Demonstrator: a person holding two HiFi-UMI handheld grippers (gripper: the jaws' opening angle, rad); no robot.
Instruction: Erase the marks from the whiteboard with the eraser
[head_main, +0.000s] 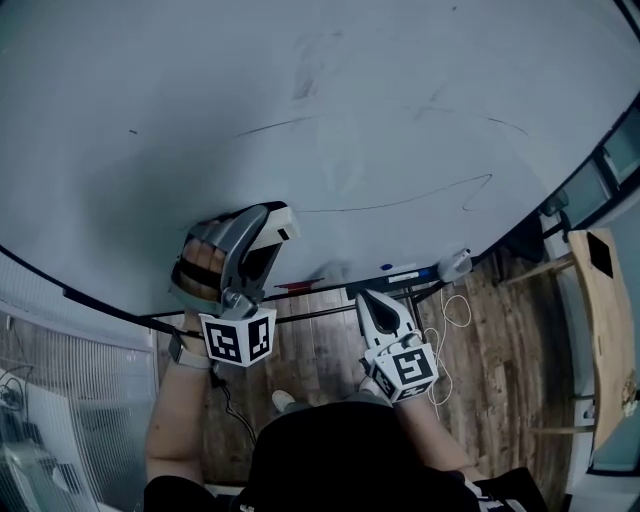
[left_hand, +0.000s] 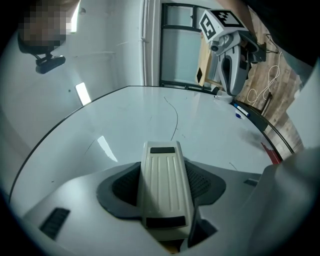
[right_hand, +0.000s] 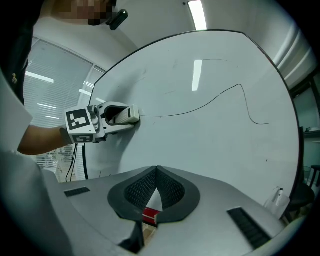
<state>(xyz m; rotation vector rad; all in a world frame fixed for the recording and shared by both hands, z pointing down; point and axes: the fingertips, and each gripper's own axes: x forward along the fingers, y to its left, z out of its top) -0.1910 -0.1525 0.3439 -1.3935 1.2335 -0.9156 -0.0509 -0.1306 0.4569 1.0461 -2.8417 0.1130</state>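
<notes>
The whiteboard (head_main: 200, 110) fills the upper head view. It bears a long thin curved line (head_main: 400, 200), a fainter line (head_main: 280, 125) and grey smudges (head_main: 310, 75). My left gripper (head_main: 272, 230) is shut on a cream ribbed eraser (head_main: 282, 222), whose end is at the left end of the long line. In the left gripper view the eraser (left_hand: 164, 187) lies between the jaws. The right gripper view shows that line (right_hand: 200, 107) and the eraser (right_hand: 128, 115). My right gripper (head_main: 374, 303) is shut and hangs below the board's lower edge; a small red piece (right_hand: 150, 215) shows low between its jaws.
The ledge under the board carries a red marker (head_main: 297, 285), a blue-tipped marker (head_main: 402, 270) and a small white bottle (head_main: 455, 263). Below lie a wooden floor (head_main: 320, 350) and white cable loops (head_main: 455, 310). A wooden board (head_main: 600, 330) stands at the right.
</notes>
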